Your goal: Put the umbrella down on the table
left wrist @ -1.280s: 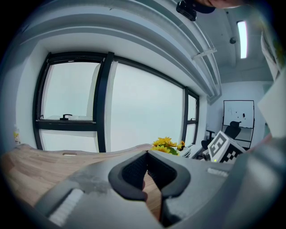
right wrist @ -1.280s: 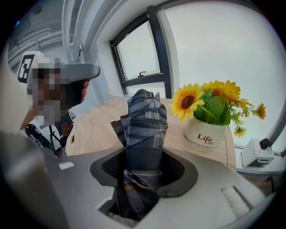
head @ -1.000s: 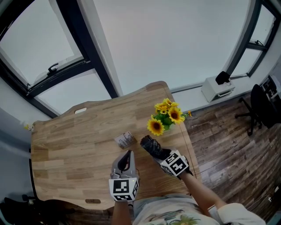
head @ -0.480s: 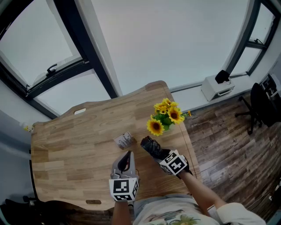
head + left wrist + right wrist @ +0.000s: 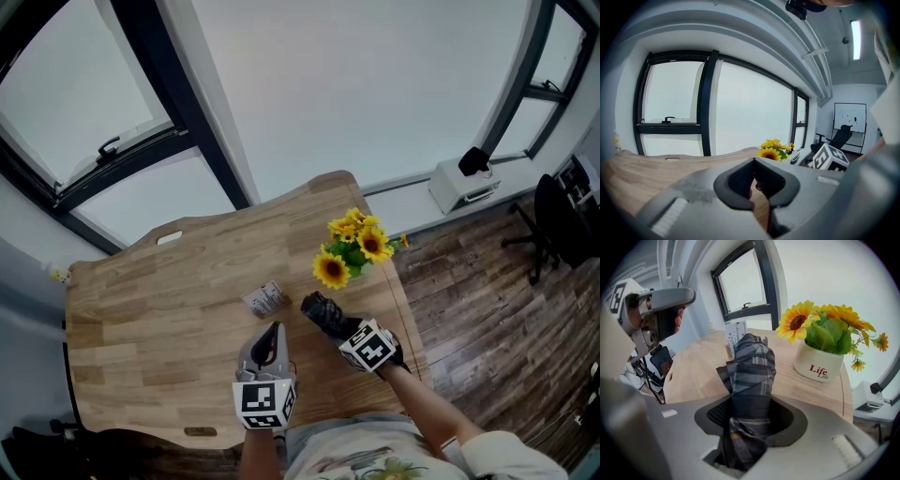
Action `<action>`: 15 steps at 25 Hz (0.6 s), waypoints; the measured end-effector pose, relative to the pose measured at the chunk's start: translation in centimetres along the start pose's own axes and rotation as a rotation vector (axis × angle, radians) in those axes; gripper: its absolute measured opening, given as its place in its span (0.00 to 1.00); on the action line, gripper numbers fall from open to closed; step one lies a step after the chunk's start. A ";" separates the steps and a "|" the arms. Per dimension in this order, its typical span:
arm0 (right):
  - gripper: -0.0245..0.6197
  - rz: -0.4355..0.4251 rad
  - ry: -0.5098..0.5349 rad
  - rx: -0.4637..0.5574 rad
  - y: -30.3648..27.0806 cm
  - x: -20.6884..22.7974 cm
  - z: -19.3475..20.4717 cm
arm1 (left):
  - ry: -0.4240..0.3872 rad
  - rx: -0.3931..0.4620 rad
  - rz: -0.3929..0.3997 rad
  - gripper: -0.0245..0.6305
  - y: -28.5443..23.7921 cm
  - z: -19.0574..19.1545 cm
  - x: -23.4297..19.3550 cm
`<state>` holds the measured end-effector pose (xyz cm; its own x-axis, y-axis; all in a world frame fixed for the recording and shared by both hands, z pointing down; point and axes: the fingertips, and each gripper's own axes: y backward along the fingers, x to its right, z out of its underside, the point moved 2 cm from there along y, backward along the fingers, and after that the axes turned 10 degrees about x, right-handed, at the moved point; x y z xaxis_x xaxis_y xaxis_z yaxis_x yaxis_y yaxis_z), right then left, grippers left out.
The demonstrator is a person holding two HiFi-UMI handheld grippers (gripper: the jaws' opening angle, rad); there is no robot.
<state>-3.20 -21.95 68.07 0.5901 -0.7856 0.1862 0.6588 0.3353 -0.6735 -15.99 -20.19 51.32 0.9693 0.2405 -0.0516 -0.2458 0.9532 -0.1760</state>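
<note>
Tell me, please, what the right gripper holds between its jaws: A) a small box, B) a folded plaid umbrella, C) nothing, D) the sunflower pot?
B: the right gripper has its jaws closed on the folded plaid umbrella, while the sunflower pot stands apart beyond it.

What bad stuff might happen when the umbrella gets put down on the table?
The umbrella, clamped in the right gripper, pokes out close to the flower pot; a sideways swing might tip it. The small box stands near the umbrella's end and might get shoved. This spot is near the edge of the table, so the umbrella might roll off.
</note>
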 end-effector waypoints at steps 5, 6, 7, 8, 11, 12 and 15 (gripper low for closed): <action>0.35 0.004 0.006 -0.019 -0.3 0.1 0.6 | 0.001 -0.003 -0.005 0.04 0.1 0.0 -0.1; 0.35 0.004 0.008 -0.021 -0.4 0.2 0.7 | 0.001 -0.003 -0.003 0.04 0.1 0.0 0.0; 0.35 0.002 0.010 -0.022 -0.5 0.2 0.8 | 0.000 -0.003 -0.002 0.04 0.1 0.0 0.0; 0.36 -0.001 0.011 -0.023 -0.7 0.2 0.8 | 0.000 -0.003 -0.001 0.04 0.1 0.0 0.0; 0.36 0.003 0.012 -0.031 -0.9 0.2 0.9 | -0.001 -0.003 -0.001 0.04 0.1 0.0 -0.1; 0.36 0.004 0.010 -0.035 -0.9 0.2 1.0 | 0.000 -0.004 -0.001 0.04 0.1 0.1 -0.1; 0.36 0.006 0.008 -0.045 -1.3 0.3 1.4 | -0.001 -0.005 0.000 0.04 0.1 0.1 -0.1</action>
<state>-3.22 -21.89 70.00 0.5902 -0.7878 0.1760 0.6332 0.3166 -0.7063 -16.07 -20.14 51.39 0.9694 0.2401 -0.0509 -0.2454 0.9525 -0.1805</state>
